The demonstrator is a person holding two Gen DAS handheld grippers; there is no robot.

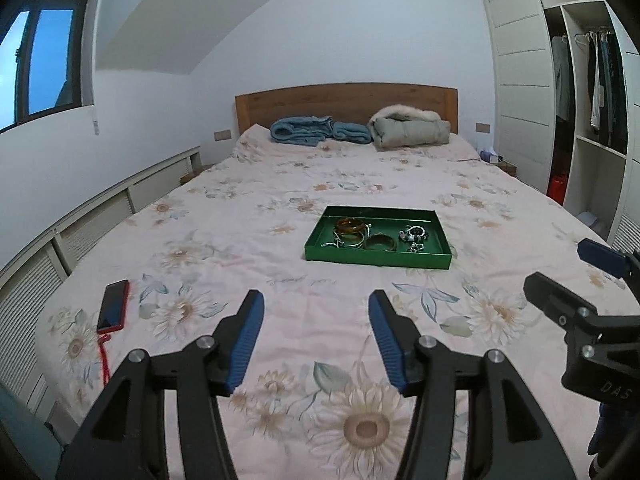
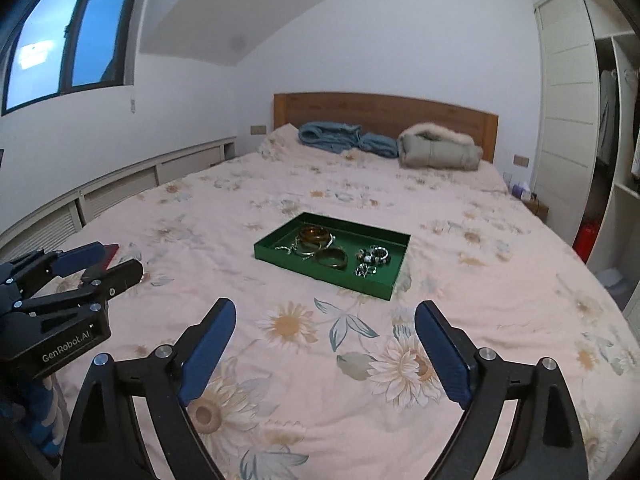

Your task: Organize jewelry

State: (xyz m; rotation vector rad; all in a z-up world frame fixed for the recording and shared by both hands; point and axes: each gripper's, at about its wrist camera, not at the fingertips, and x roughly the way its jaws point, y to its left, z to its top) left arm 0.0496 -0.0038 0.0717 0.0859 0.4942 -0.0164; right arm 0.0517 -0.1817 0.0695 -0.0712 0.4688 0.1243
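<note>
A green tray (image 1: 376,261) sits on the flowered bedspread mid-bed; it also shows in the right wrist view (image 2: 320,276). In it lie an amber bangle (image 1: 351,225), a brown bangle (image 1: 380,242), thin gold and silver bracelets (image 1: 348,241) and beaded pieces (image 1: 415,235). The amber bangle (image 2: 316,235), brown bangle (image 2: 332,258) and beaded pieces (image 2: 374,257) show in the right wrist view too. My left gripper (image 1: 316,304) is open and empty, well short of the tray. My right gripper (image 2: 325,314) is open and empty, just short of the tray's near edge.
A red phone (image 1: 114,306) with a red cord lies on the bed at the left. Blue folded blankets (image 1: 316,130) and a grey fur-trimmed coat (image 1: 410,128) lie by the wooden headboard. An open wardrobe (image 1: 584,92) stands on the right.
</note>
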